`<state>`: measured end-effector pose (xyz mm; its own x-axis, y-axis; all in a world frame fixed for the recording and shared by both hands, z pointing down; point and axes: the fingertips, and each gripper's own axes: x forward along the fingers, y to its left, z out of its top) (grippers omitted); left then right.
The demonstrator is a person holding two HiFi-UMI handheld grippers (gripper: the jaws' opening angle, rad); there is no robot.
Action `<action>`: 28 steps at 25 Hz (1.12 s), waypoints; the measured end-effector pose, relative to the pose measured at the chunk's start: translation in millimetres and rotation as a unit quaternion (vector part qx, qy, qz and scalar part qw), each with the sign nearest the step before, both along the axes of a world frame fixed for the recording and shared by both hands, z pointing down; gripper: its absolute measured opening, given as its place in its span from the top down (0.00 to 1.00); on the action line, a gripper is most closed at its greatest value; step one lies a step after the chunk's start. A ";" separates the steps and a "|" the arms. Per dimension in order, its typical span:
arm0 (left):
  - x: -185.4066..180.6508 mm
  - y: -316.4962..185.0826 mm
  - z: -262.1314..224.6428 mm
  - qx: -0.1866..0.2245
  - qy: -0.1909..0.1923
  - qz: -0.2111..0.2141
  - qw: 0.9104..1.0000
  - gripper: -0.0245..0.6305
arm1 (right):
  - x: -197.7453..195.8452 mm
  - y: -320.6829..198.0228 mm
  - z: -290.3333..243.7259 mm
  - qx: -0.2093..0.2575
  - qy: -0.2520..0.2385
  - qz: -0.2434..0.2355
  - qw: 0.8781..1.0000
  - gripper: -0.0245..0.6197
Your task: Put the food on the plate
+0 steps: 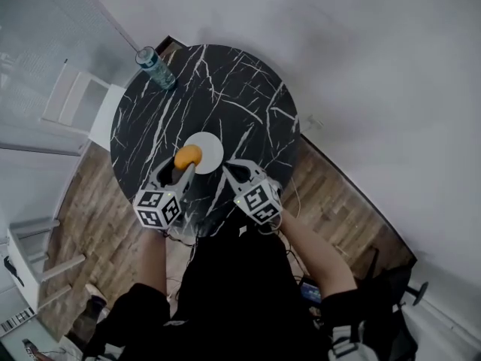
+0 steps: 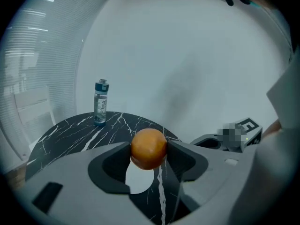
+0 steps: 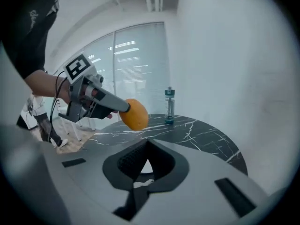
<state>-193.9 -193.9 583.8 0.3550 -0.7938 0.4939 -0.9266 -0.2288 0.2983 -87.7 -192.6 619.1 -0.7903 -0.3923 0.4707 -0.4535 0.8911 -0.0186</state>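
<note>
The left tongs (image 2: 149,150) pinch an orange (image 1: 188,156) above the white plate (image 1: 211,150) on the tabletop (image 1: 225,89). The right tongs (image 3: 146,145) are pressed together, empty.

Table: round black marble-patterned tabletop with white veins (image 1: 225,89), middle of the head view.
Bottle: clear plastic water bottle with blue cap (image 1: 155,68), upright near the table's eleven o'clock edge.
Chair: white slatted chair (image 1: 75,100), off the table between nine and ten o'clock.
Floor: brown wood planks (image 1: 86,224), at eight o'clock.
</note>
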 end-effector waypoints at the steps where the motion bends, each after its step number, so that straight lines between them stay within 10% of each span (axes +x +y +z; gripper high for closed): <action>1: 0.1 -0.5 4.0 -0.003 -0.009 0.001 1.000 0.59 | 3.4 -3.6 4.0 -0.008 0.003 0.017 1.000 0.97; 13: -1.8 -23.0 47.7 0.003 -0.148 0.022 0.989 0.59 | 7.5 -23.4 23.3 -0.055 -0.013 0.087 0.995 0.97; 28: 14.1 -42.1 121.9 0.007 -0.366 0.138 0.920 0.59 | 23.9 -22.2 48.0 -0.088 -0.012 0.114 0.990 0.97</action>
